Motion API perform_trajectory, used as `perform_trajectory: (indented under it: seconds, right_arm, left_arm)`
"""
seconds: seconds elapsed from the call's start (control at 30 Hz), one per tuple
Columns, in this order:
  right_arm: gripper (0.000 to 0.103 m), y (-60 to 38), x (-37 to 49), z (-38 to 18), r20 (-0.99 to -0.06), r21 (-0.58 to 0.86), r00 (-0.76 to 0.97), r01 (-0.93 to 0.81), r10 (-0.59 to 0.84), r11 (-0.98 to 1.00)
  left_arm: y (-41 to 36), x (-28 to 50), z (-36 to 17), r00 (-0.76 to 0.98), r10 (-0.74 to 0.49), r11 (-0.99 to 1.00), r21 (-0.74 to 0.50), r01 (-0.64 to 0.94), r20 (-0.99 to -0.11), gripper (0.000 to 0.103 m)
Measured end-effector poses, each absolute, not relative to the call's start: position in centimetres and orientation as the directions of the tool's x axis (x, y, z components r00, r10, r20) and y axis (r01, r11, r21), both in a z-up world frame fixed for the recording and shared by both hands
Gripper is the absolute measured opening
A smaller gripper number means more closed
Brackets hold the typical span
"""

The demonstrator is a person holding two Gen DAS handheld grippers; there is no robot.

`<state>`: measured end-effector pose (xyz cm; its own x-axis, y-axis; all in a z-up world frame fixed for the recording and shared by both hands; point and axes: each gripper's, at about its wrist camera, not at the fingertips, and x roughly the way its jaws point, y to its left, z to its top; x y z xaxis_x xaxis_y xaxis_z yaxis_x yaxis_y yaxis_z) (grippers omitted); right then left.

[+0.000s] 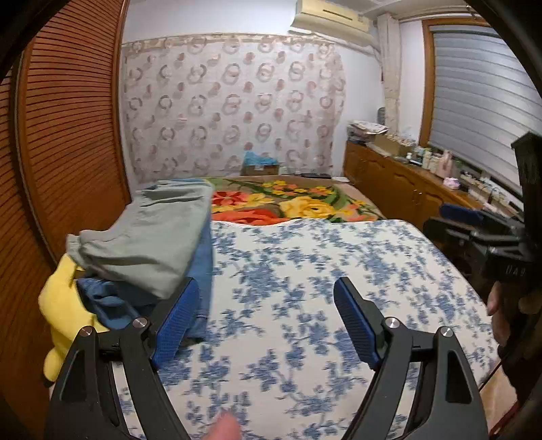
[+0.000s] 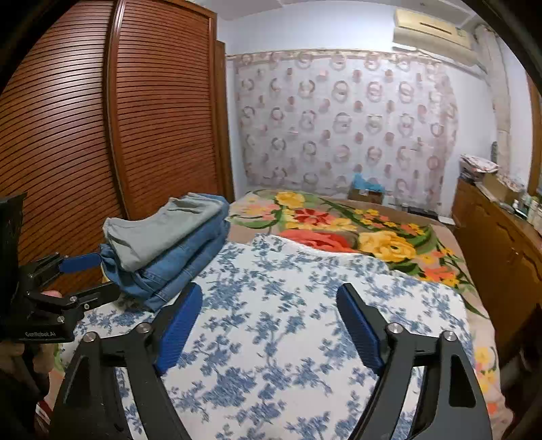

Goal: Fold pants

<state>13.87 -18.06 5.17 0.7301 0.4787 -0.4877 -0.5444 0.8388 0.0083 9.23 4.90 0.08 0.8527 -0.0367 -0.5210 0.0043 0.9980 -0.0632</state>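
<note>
Tongs, left [image 1: 266,318] and right [image 2: 269,320], spread empty over the bed [image 2: 288,321]; folded pants [image 2: 169,243] stacked aside, next needs a fresh pair.

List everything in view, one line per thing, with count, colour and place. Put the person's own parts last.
pants: stack of folded pairs, grey on blue denim, left side of bed
yellow item: one, yellow, under stack's near end
sheet: one, white with blue flowers, near half of bed
blanket: one, floral red and yellow, far half of bed
wardrobe: one, brown slatted, left
cabinet: one, brown, right, cluttered top
air conditioner: one, cream, high on wall
left gripper: black, blue fingers, open, empty
right gripper: black, blue fingers, open, empty
</note>
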Motion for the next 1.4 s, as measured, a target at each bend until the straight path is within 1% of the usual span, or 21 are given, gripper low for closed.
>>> perform_trajectory:
  seconds: [0.13,0.3,0.43,0.67,0.8,1.13,1.4]
  right_arm:
    - [0.085,-18.8,12.7,5.3,-0.479,0.01,0.751,-0.513,0.455,0.858]
    - [0.085,-19.9,11.1,5.1,-0.474,0.02,0.78,-0.453,0.407,0.891]
    - [0.085,-20.4,10.2,5.2,-0.481,0.037,0.797,-0.398,0.366,0.917]
    - [0.085,-20.1,8.8,5.6,-0.478,0.04,0.814,-0.355,0.33,0.934]
    - [0.085,-19.5,7.9,6.1,-0.46,0.023,0.832,-0.339,0.311,0.941]
    - [0.085,-18.6,5.5,7.4,-0.398,0.013,0.87,-0.313,0.292,0.95]
    - [0.085,-19.2,4.0,7.2,-0.362,0.021,0.884,-0.31,0.296,0.951]
  left_arm:
    - [3.8,9.3,0.4,0.852,-0.069,0.996,-0.084,0.03,-0.519,0.082]
    - [2.0,9.1,0.7,0.859,-0.033,0.999,-0.047,0.011,-0.511,0.082]
    - [1.3,8.9,0.6,0.857,-0.052,0.998,-0.066,0.02,-0.513,0.082]
    - [-0.4,8.6,1.2,0.868,-0.032,0.999,-0.04,0.015,-0.496,0.082]
    - [-0.9,8.5,1.8,0.874,-0.035,0.999,-0.04,0.018,-0.486,0.082]
    - [-1.1,6.9,5.1,0.906,-0.039,0.999,-0.047,0.021,-0.422,0.082]
    - [-1.0,6.1,5.9,0.912,-0.031,0.999,-0.039,0.016,-0.409,0.082]
